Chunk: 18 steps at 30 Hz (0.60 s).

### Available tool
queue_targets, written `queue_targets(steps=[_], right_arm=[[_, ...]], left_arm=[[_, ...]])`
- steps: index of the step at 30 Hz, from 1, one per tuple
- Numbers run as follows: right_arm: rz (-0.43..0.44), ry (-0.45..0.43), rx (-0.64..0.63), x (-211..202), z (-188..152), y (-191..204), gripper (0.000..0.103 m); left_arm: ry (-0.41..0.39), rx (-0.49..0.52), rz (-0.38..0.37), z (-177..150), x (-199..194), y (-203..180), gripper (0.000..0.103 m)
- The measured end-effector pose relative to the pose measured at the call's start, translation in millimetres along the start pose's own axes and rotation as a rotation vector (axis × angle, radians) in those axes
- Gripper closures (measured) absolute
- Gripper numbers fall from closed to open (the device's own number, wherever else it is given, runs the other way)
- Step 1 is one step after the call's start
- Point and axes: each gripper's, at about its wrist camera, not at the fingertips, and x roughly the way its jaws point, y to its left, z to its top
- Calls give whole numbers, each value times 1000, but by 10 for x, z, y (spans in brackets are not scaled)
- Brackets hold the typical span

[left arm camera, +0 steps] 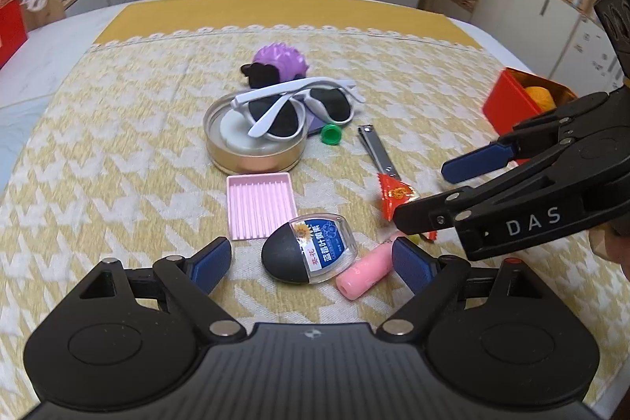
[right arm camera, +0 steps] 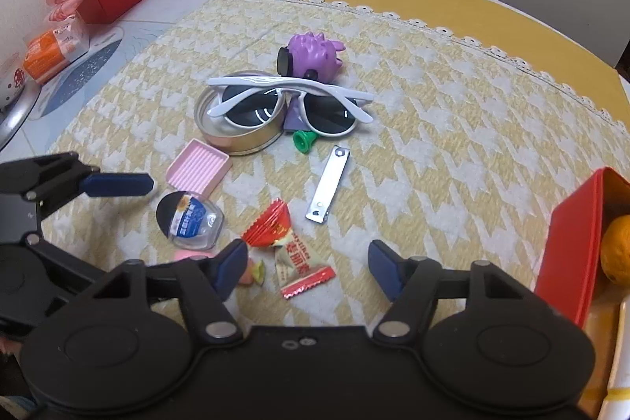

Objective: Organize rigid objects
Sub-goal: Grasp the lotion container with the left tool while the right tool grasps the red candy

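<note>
Right gripper [right arm camera: 303, 268] unclenched astride candy wrapper [right arm camera: 301, 272]; left gripper [left arm camera: 311, 262] released around egg-shaped case [left arm camera: 309, 252]. Risk: the neighbouring pink tube [left arm camera: 364, 272] gets pinched along.

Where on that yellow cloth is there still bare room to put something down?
Bare cloth lies between the nail clipper and the red box, and beyond the purple toy up to the lace edging. It is crowded around the round tin, sunglasses and pink tray.

A table under a yellow houndstooth cloth [right arm camera: 453, 128] carries a round tin [right arm camera: 240, 138], nail clipper [right arm camera: 328, 184], pink tray [right arm camera: 198, 166] and red box [right arm camera: 567, 243] at right.
</note>
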Motion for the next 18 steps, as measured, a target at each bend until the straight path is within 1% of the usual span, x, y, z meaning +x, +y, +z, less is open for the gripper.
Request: queue_targets(steps=[1, 2, 4, 6, 9, 11, 12, 13, 15, 17, 18], right_arm=[[11, 6, 0, 21, 14, -3, 41], [16, 8, -4, 38, 26, -3, 45], [26, 8, -8, 69, 49, -8, 48], [30, 5, -4, 93, 68, -27, 55], [43, 7, 4, 126, 66, -71, 60], [59, 7, 31, 137, 56, -127, 61], [65, 5, 39, 137, 48, -151, 64], [68, 3, 42, 132, 41, -171, 65], [69, 3, 41, 117, 25, -197, 68], [71, 5, 44, 101, 1, -236, 69], [66, 5, 36, 94, -13, -244, 73]], left_arm=[[1, -8, 11, -1, 7, -8, 14], [0, -20, 18, -1, 7, -10, 14], [-2, -49, 34, 4, 5, -10, 14], [-4, -83, 51, 14, -5, 6, 14], [14, -133, 53, 37, 12, 38, 16], [20, -148, 60, 45, 20, 20, 16], [23, -152, 61, 48, 25, 6, 17], [26, -150, 62, 48, 30, -13, 17], [23, -152, 69, 42, 33, -30, 22], [25, -181, 74, 46, 42, -3, 28], [26, -190, 80, 52, 47, 8, 30]])
